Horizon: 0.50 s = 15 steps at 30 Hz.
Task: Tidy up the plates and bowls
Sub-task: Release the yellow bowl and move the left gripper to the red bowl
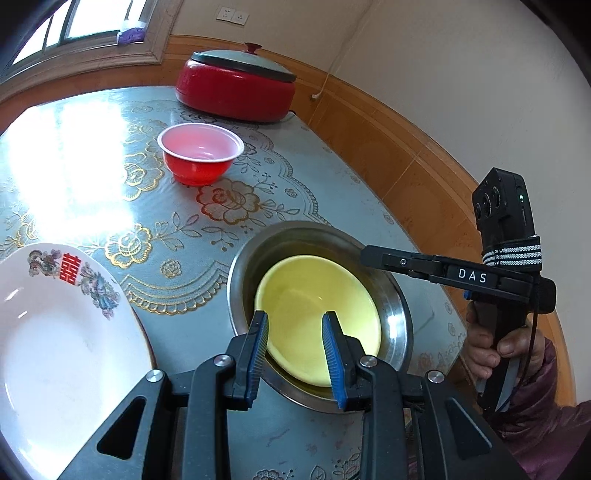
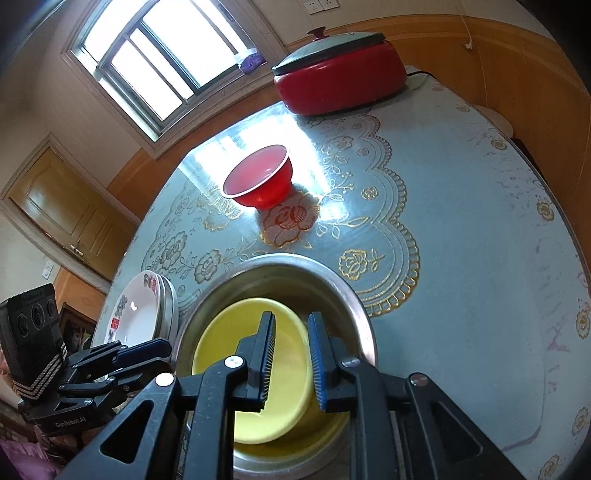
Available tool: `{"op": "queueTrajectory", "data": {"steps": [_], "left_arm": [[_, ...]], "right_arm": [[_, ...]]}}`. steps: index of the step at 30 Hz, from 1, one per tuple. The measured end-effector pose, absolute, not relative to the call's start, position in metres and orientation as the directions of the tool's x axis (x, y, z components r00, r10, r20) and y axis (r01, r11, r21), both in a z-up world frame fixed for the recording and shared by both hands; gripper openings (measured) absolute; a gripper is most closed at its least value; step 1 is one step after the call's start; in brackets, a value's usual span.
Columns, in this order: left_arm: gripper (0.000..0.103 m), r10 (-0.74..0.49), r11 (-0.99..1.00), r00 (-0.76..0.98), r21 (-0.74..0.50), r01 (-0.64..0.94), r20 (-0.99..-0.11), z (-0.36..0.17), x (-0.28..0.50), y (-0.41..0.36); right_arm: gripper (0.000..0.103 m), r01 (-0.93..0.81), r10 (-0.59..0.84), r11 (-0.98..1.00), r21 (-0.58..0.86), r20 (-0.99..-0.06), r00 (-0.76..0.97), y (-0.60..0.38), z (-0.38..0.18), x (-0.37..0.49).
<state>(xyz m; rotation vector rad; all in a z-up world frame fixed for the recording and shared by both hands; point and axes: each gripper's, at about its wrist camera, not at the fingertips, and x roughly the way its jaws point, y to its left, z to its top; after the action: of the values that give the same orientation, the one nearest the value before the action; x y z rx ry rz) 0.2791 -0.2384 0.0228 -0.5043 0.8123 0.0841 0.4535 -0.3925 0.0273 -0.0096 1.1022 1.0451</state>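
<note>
We see our right claw (image 2: 291, 363) parted over the round yellow plastic bowl (image 2: 221, 350) nested in the steel basin (image 2: 354, 314).

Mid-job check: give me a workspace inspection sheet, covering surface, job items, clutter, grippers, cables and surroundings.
Surface: table under a blue cloth with gold flowers, glare near the window side.
Job's things: yellow bowl nested inside the metal bowl; red bowl standing alone mid-table; white plate on the stack at the table edge.
Clutter: red lidded cooker at the far end.
Grippers: left gripper and right gripper both over the yellow bowl, jaws parted, nothing visibly clamped.
Cables: cooker cord at the back; a white cord on the wall.
Surroundings: window, wood panelling, wall sockets.
</note>
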Motion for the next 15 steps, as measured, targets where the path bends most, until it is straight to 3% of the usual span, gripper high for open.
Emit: {"op": "queueTrajectory", "data": {"steps": [7, 15], "left_arm": [[0.031, -0.015, 0.844, 0.689, -0.378, -0.380, -0.724, 0.032, 0.292, -0.202], [0.030, 0.021, 0.780, 0.675, -0.411, -0.472, -0.737, 0.031, 0.318, -0.162]], "right_arm": [[0.022, -0.686, 0.714, 0.515, 0.514, -0.700, 0.013, -0.358, 0.031, 0.473], [0.022, -0.630, 0.743, 0.493, 0.600, -0.667, -0.054, -0.317, 0.028, 0.507]]}}
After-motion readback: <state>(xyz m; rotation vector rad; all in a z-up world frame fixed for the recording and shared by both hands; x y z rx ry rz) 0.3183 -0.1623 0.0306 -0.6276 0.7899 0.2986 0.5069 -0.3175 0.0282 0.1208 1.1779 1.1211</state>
